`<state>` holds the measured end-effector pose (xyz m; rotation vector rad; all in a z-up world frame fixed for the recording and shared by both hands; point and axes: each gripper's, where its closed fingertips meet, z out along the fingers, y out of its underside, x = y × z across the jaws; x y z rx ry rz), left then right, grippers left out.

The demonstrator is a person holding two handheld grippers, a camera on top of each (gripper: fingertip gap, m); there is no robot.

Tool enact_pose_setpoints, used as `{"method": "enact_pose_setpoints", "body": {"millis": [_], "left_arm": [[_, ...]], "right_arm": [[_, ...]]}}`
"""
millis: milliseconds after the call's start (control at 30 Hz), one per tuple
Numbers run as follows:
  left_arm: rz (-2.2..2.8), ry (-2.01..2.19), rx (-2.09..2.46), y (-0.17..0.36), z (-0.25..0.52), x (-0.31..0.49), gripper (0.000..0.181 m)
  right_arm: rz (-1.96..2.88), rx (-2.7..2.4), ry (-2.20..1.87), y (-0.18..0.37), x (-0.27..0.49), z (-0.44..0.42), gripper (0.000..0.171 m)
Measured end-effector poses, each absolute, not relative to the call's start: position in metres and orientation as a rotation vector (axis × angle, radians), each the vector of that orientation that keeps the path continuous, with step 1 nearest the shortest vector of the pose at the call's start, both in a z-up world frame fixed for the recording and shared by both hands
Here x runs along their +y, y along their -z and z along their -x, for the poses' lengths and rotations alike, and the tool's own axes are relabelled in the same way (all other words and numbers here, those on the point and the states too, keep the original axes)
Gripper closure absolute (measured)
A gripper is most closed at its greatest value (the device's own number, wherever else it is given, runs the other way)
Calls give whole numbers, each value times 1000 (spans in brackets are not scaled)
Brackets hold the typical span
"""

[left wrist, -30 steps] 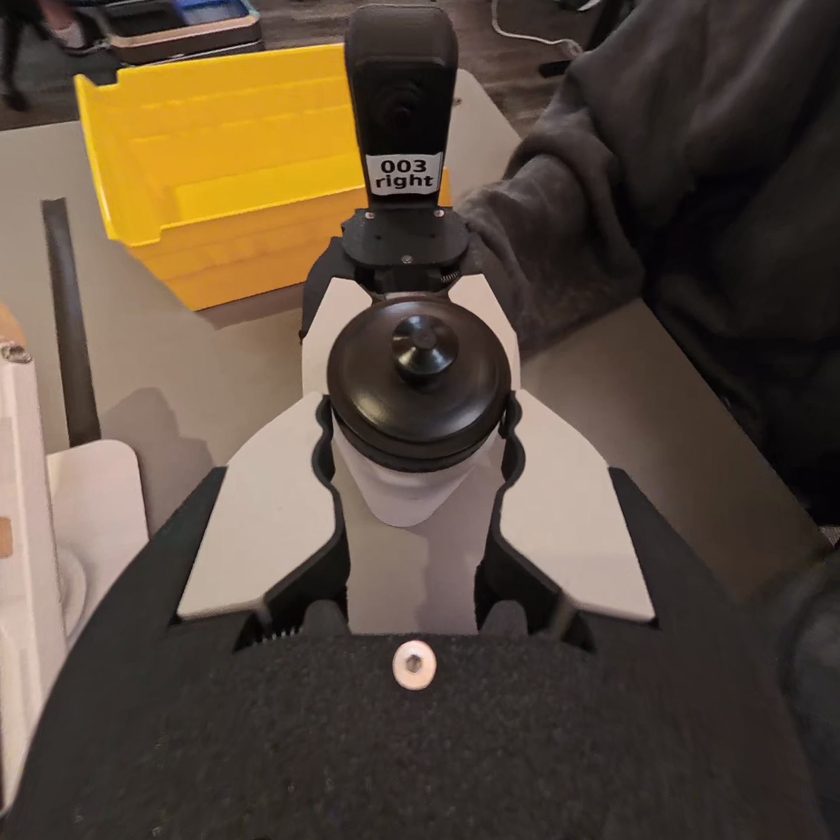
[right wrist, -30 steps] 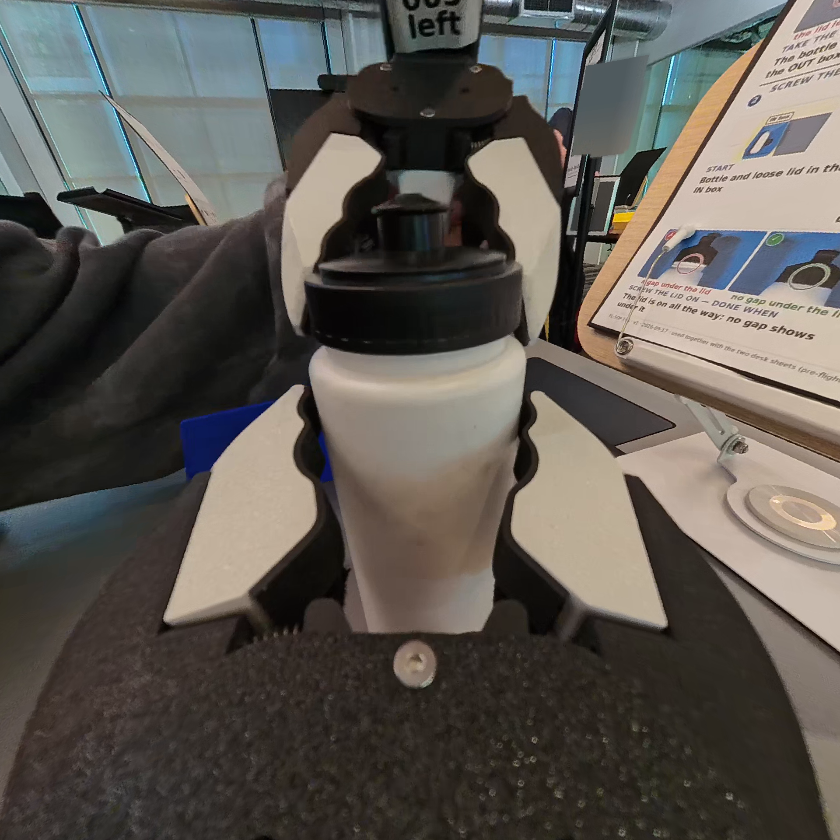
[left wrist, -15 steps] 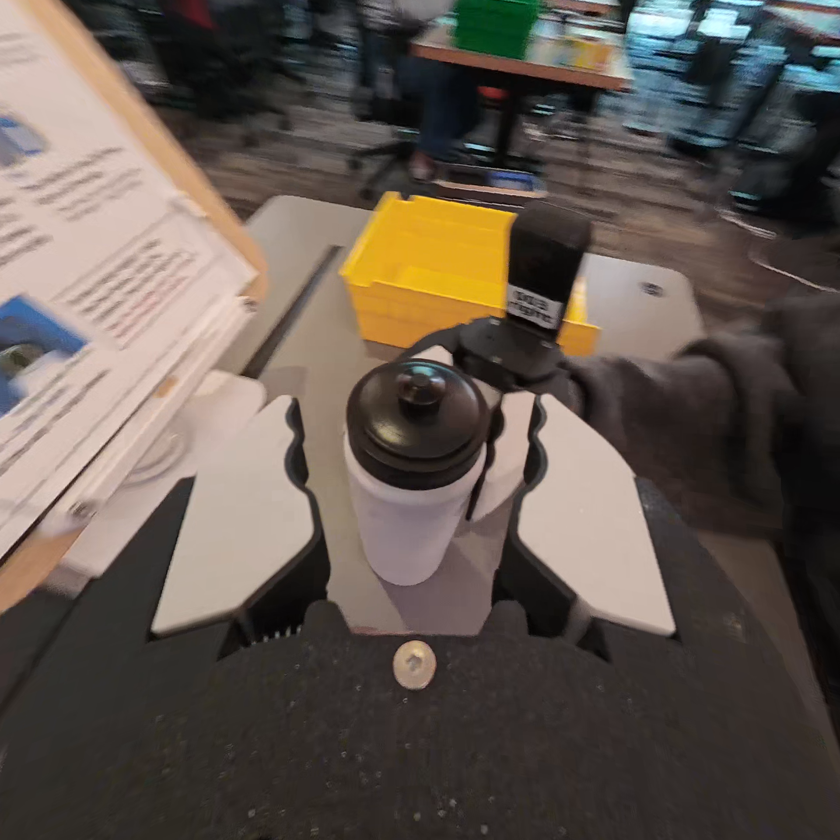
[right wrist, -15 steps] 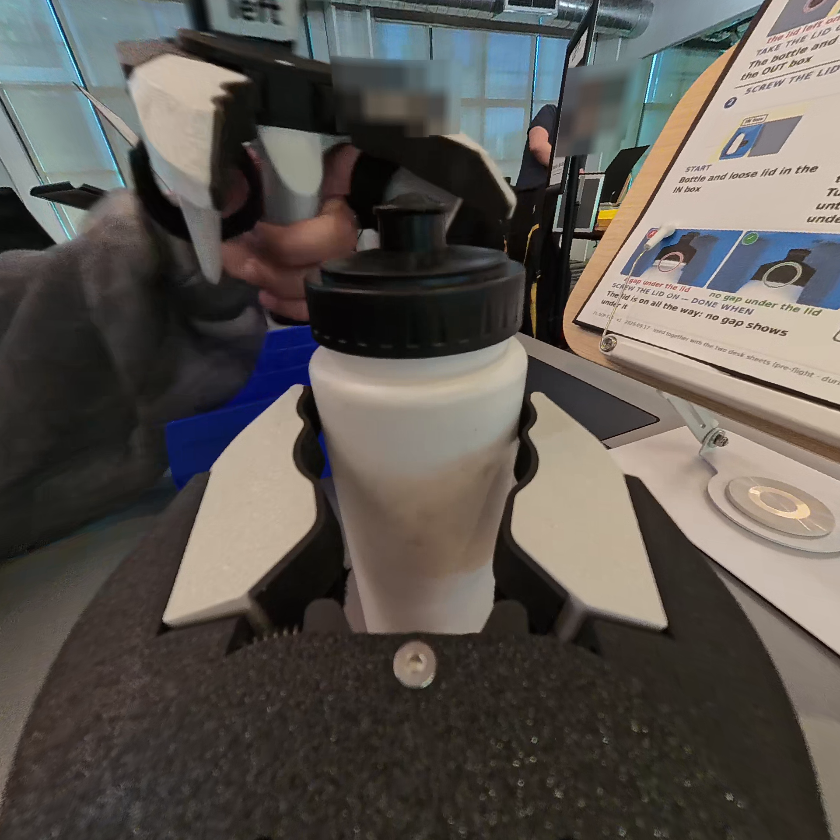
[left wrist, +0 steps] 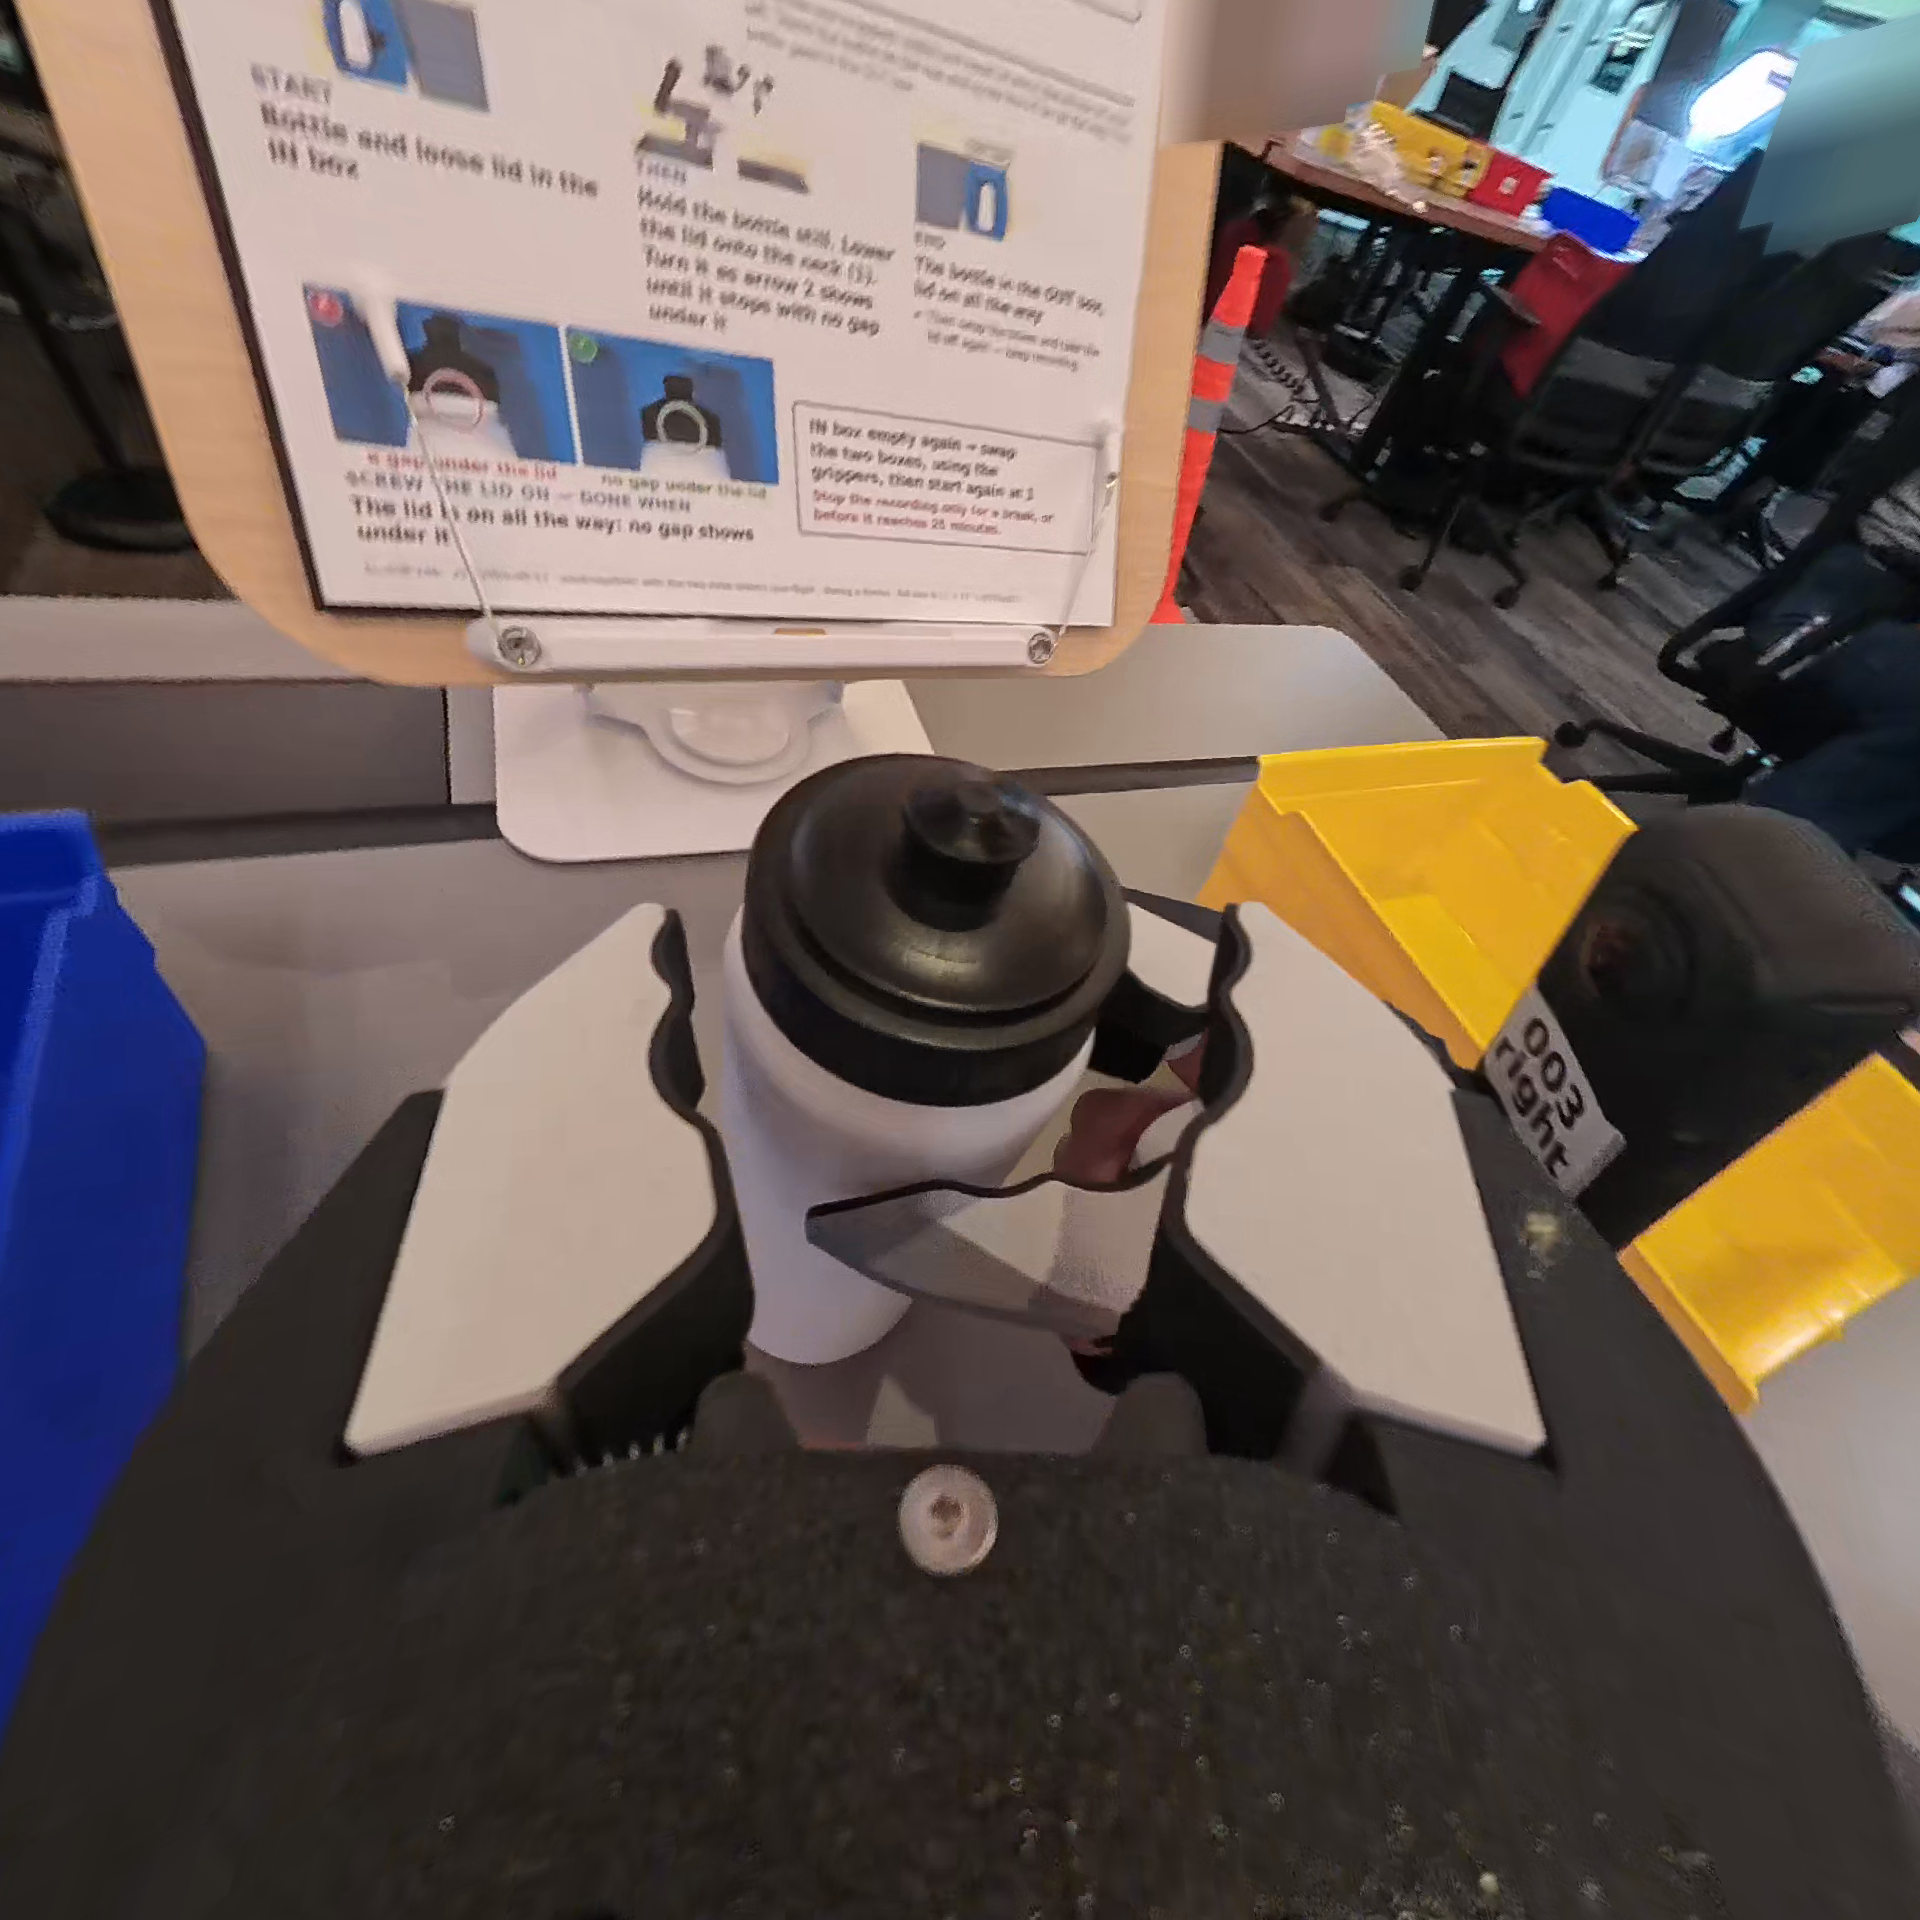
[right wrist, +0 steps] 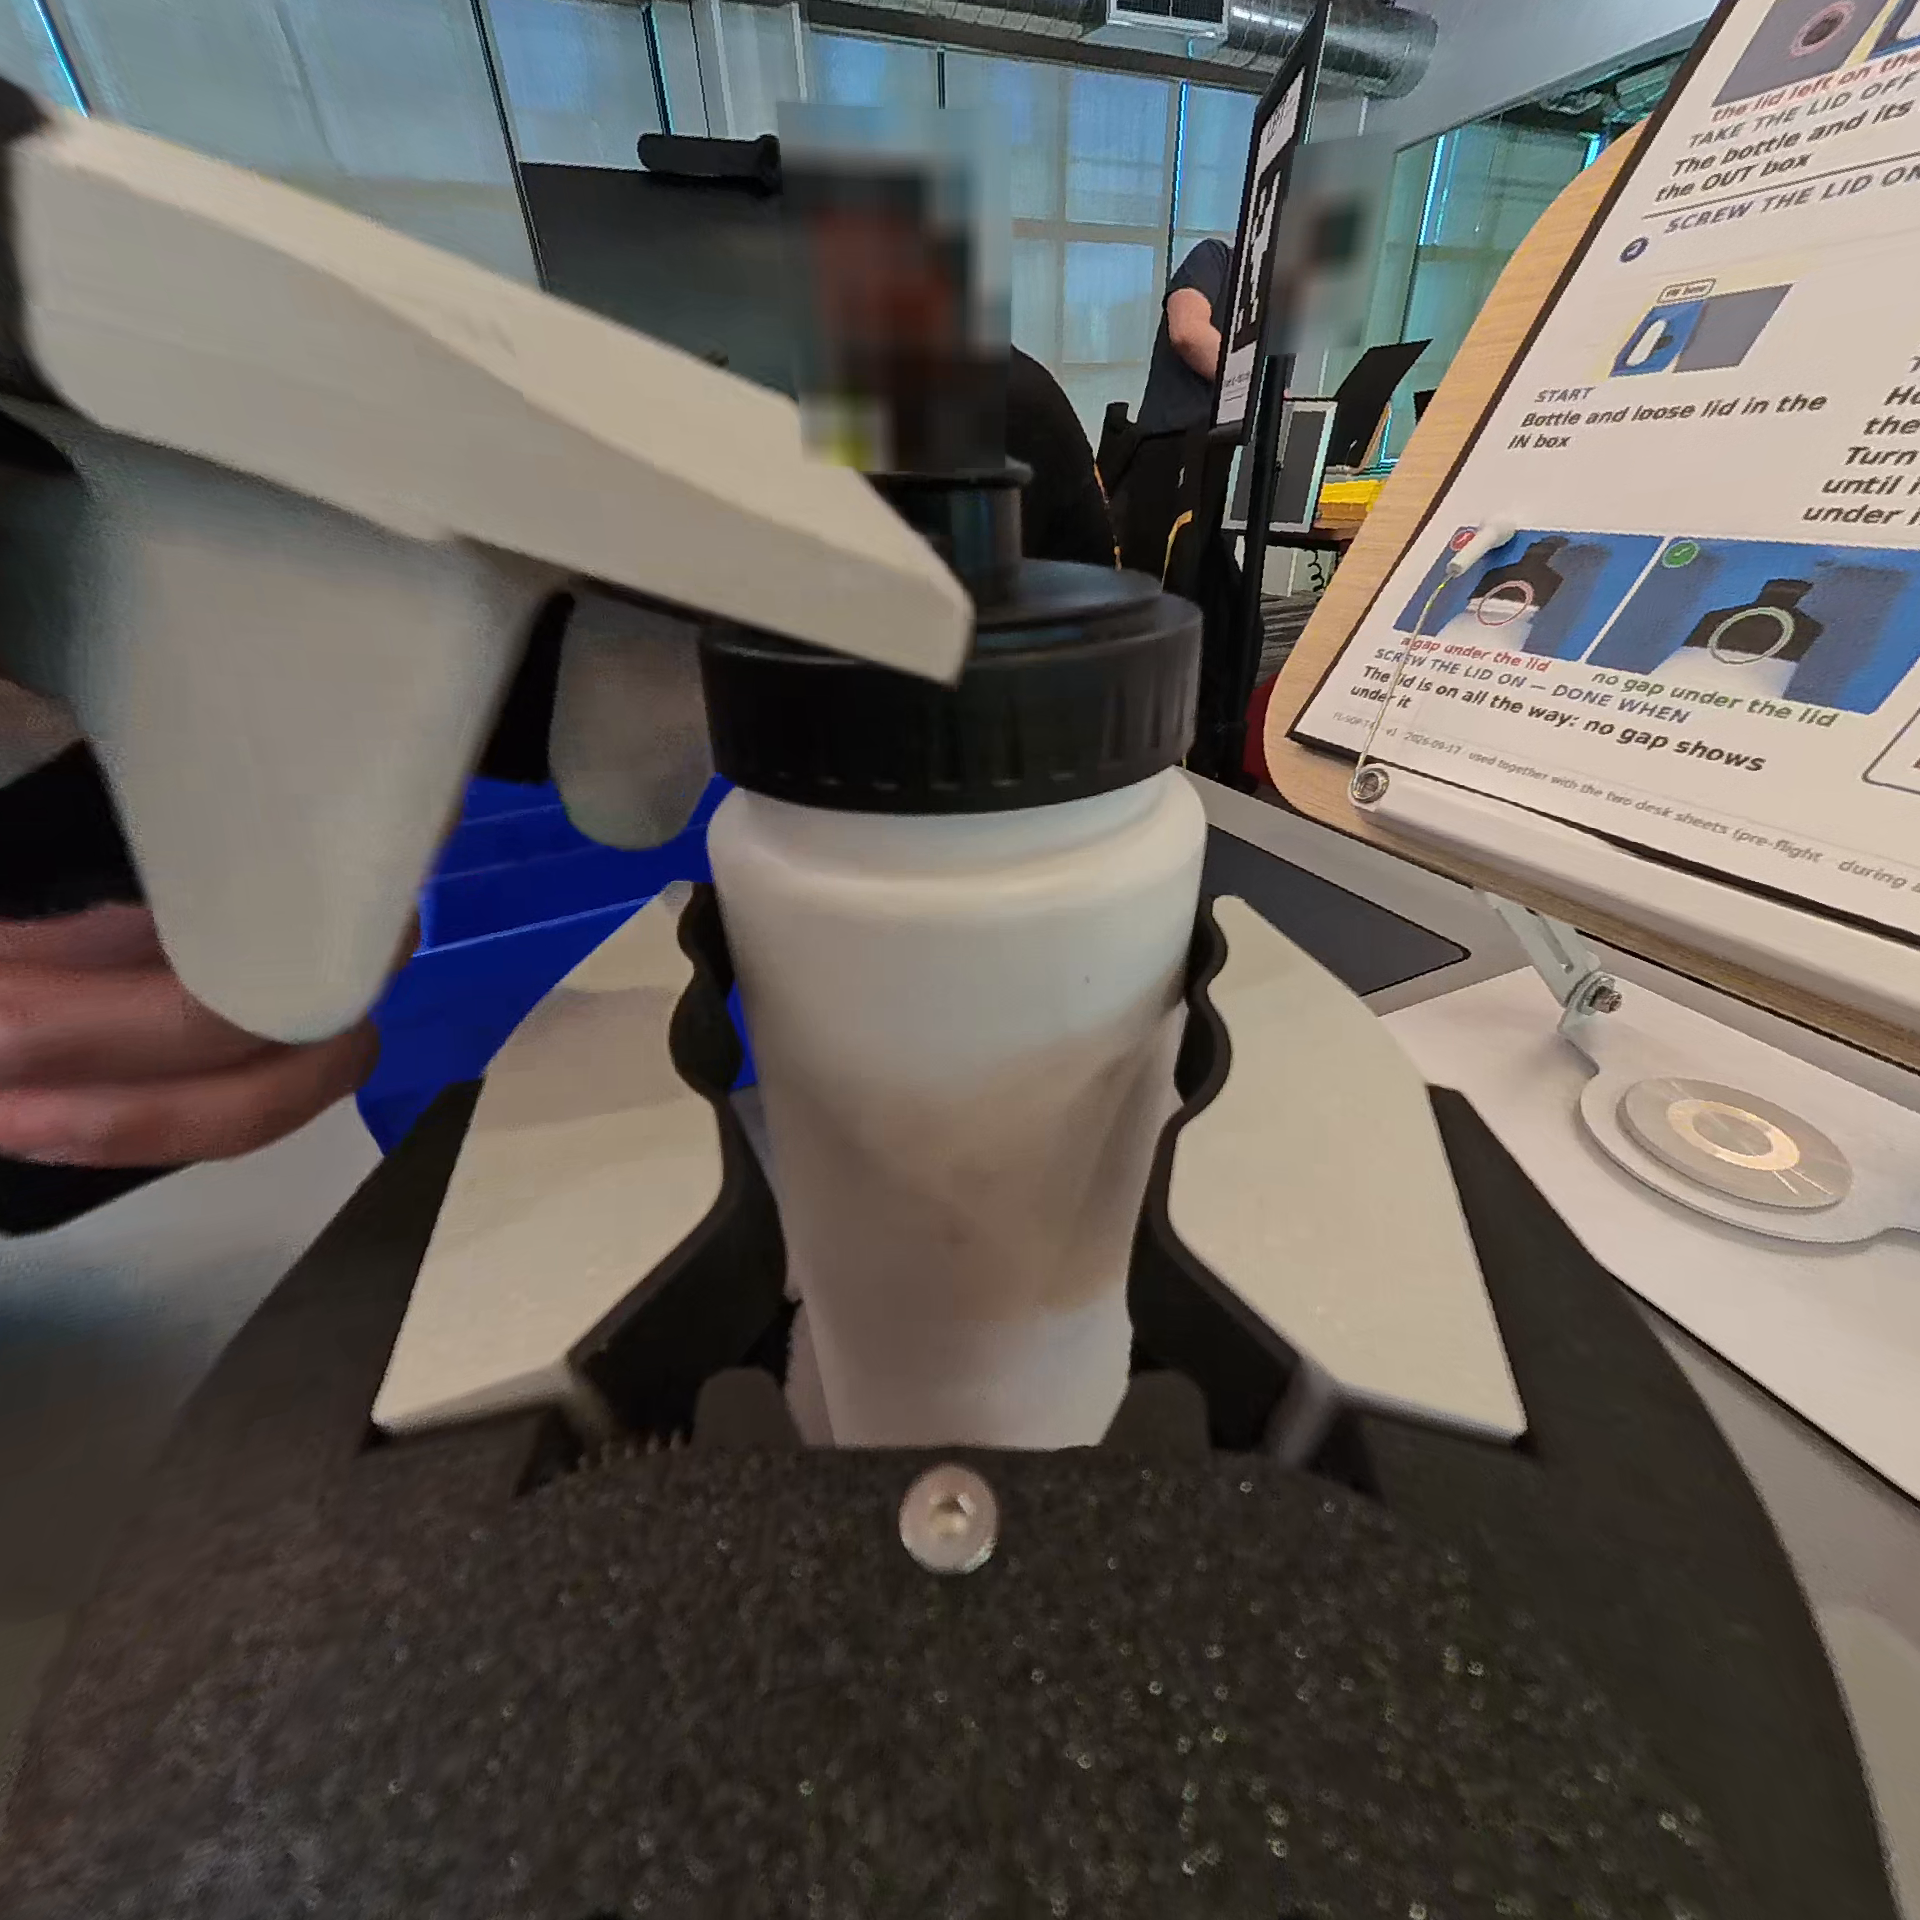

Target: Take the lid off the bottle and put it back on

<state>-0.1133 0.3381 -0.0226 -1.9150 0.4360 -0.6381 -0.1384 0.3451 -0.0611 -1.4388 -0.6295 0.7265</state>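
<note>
Grey tabletop carries an upright white plastic bottle, clenched by the right gripper to steady it; the left gripper straddles its black ribbed screw lid, jaws spread, apparently about to twist

The base of the bottle is hidden behind the right gripper body. The left gripper is blurred, cut off at the left edge, and covers part of the lid. The instruction board is cut off at the top edge.
</note>
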Motion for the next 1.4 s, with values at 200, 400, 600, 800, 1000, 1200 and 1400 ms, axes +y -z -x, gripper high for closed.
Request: {"method": "enact_pose_setpoints", "body": {"millis": [200,400,600,800,1000,1200,1400], "left_arm": [[1947,550,496,34,113,346,103],[1909,641,782,34,116,338,107],[1816,792,1130,34,124,333,114],[1696,908,1529,36,138,333,126],[1576,1011,1841,36,146,337,139],[1465,1091,1899,35,145,340,142],[1524,1135,1663,25,135,325,93]], "right_arm": [[1447,-636,-716,61,346,141,87],[1448,-638,-719,62,345,140,87],[1449,-634,-728,62,346,137,87],[1452,-646,-735,62,345,138,88],[1458,-649,-735,62,346,138,88],[1448,-636,-742,62,347,137,88],[1449,-633,-723,62,348,140,88]]}}
